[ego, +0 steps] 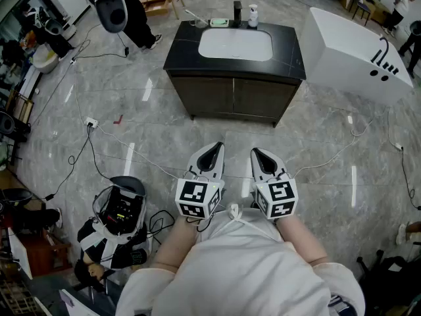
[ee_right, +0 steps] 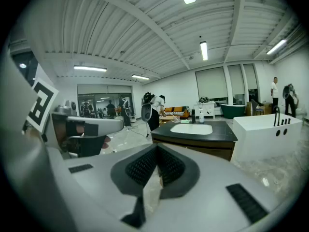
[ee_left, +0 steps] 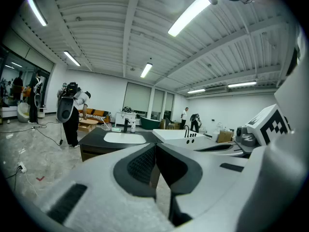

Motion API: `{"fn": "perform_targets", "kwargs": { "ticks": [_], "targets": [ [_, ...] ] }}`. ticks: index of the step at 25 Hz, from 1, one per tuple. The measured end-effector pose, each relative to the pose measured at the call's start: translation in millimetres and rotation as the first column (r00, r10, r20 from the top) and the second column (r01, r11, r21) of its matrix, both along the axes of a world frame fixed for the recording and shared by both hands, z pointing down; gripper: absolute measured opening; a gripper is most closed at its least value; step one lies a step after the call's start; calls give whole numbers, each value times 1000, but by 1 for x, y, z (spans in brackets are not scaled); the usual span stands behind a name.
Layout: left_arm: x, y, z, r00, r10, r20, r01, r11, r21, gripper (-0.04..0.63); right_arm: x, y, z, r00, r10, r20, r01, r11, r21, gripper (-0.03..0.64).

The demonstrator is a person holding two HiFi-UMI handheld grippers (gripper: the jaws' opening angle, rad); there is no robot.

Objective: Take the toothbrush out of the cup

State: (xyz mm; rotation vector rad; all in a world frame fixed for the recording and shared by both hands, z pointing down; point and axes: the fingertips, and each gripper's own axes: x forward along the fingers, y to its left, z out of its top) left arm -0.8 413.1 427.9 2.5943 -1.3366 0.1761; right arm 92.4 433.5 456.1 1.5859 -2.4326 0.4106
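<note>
A clear cup (ego: 200, 23) with a toothbrush (ego: 191, 14) leaning out of it stands at the back left of the black vanity top (ego: 289, 51), left of a green soap dish (ego: 219, 22). Both grippers are held close to my body, well short of the vanity. My left gripper (ego: 216, 148) is shut with nothing in it, and so is my right gripper (ego: 256, 152). In the left gripper view the shut jaws (ee_left: 155, 147) point toward the vanity (ee_left: 96, 138), with the cup (ee_left: 106, 126) small and far off. The right gripper (ee_right: 157, 149) also faces the vanity (ee_right: 227, 134).
A black faucet (ego: 237, 10) and a white bottle (ego: 253, 16) stand behind the white sink (ego: 235, 45). A white bathtub (ego: 352, 51) sits to the right. Cables (ego: 105, 137) cross the marble floor, and gear (ego: 122, 209) lies at lower left. A person (ego: 135, 12) stands beyond the vanity's left end.
</note>
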Motion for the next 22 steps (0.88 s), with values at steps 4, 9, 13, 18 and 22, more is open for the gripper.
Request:
{"fn": "perform_targets", "kwargs": {
  "ticks": [4,9,13,18,22],
  "targets": [
    [0,-7,4,1000,11,7,-11,1000,-9,20,-1,-7,2,1000,2,-3,-2,1000,-1,26],
    [-2,-12,7,1000,13,2,-12,1000,-23,20,-3,-12,4,1000,8,0,-8,1000,-10,26],
    [-6,-15,9,1000,10,-2,-10,999,-33,20,-3,-19,8,999,46,28,-45,999,-28,26],
    [-13,-21,16,1000,-7,-8,7,998,-59,20,-6,-21,16,999,46,24,-45,997,-58,28],
    [-17,-25,23,1000,-17,-12,15,996,-89,20,-4,-29,28,998,51,19,-49,993,-103,28]
  ]
}}
